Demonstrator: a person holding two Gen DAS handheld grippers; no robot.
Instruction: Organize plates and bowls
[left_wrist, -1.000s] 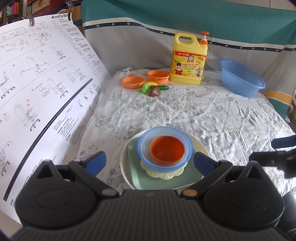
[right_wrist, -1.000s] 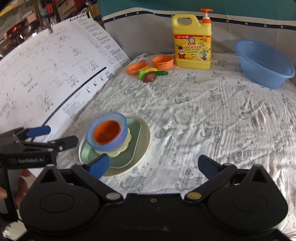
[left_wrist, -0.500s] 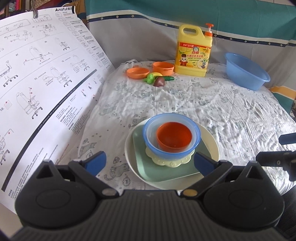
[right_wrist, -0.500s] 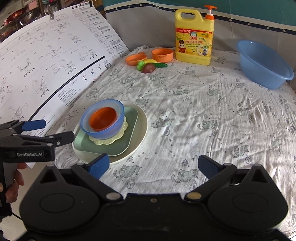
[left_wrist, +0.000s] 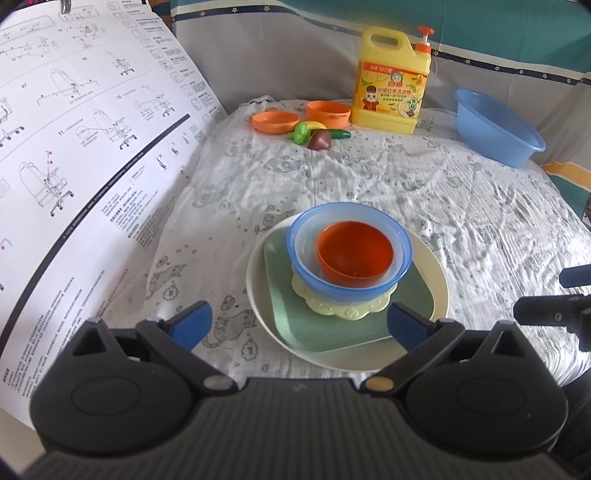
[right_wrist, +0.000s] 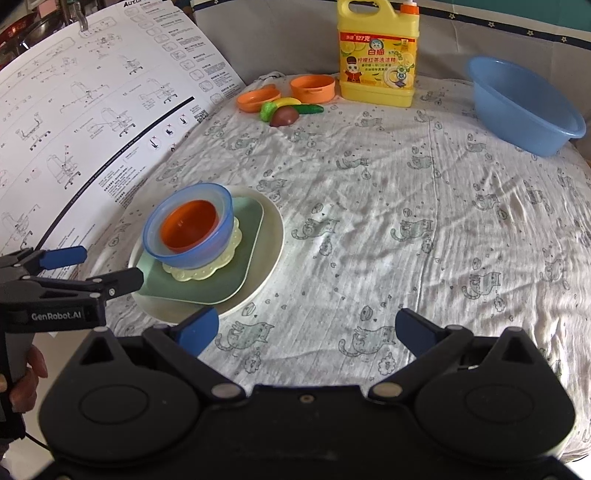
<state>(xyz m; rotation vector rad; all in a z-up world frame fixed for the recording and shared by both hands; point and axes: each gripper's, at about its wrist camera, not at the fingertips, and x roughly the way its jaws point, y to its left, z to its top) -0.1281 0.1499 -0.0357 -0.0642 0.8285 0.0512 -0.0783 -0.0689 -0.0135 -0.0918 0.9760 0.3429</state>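
You're hovering both grippers, left (left_wrist: 295, 321) and right (right_wrist: 308, 330), fingers apart, empty; nested stack (left_wrist: 349, 258) is sitting near bench front-left edge; likely light, slippery plastic, so grip cream plate rim (left_wrist: 441, 291)

A yellow detergent jug (left_wrist: 391, 86) with an orange pump stood at the back of the cloth-covered desk (left_wrist: 388, 184), toy vegetables (left_wrist: 317, 134) just before it. A blue basin (left_wrist: 495, 127) sat to the right, a large printed instruction sheet (left_wrist: 81, 147) leaned on the left.
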